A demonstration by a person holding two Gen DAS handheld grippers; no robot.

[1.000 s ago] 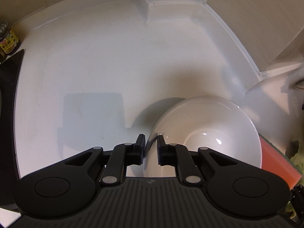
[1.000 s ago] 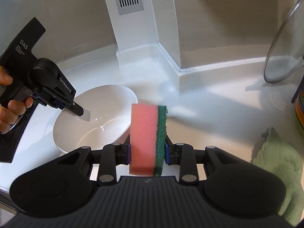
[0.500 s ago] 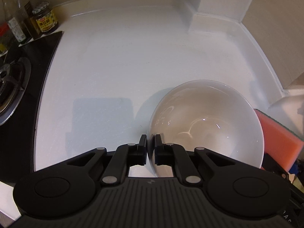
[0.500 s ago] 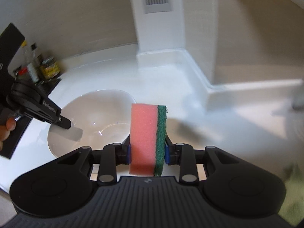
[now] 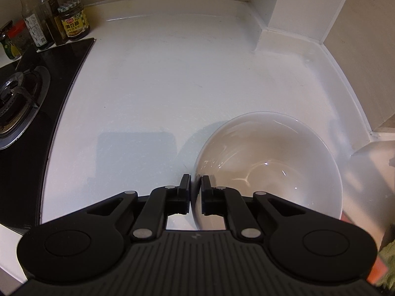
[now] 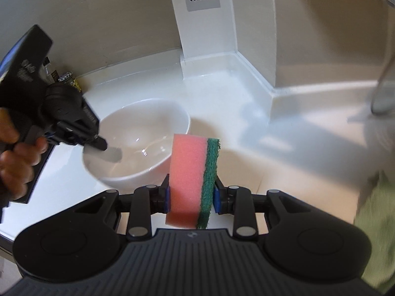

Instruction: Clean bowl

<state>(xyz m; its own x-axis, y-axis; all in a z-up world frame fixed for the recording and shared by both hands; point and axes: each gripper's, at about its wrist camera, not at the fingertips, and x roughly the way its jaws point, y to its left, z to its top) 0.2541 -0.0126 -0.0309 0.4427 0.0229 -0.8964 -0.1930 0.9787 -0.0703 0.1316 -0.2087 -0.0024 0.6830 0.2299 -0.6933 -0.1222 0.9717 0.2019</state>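
Note:
A white bowl (image 5: 269,162) sits on the white counter, with a little water in its bottom. My left gripper (image 5: 196,183) is shut on the bowl's near-left rim, one finger inside and one outside. In the right wrist view the bowl (image 6: 140,143) is left of centre, and the left gripper (image 6: 98,145) grips its left rim. My right gripper (image 6: 191,192) is shut on a pink sponge with a green scouring side (image 6: 192,180), held upright just right of the bowl and close to its rim.
A black gas stove (image 5: 22,93) lies to the left, with several sauce bottles and jars (image 5: 49,22) behind it. A white pillar with a vent (image 6: 205,17) stands at the back wall. A green cloth (image 6: 377,222) lies at the right. A glass lid (image 6: 385,88) leans at the far right.
Both grippers have swung, so the stove and bottles came into the left wrist view. The bowl has stayed in the left gripper's hold. The sponge has stayed clamped and is nearer the bowl.

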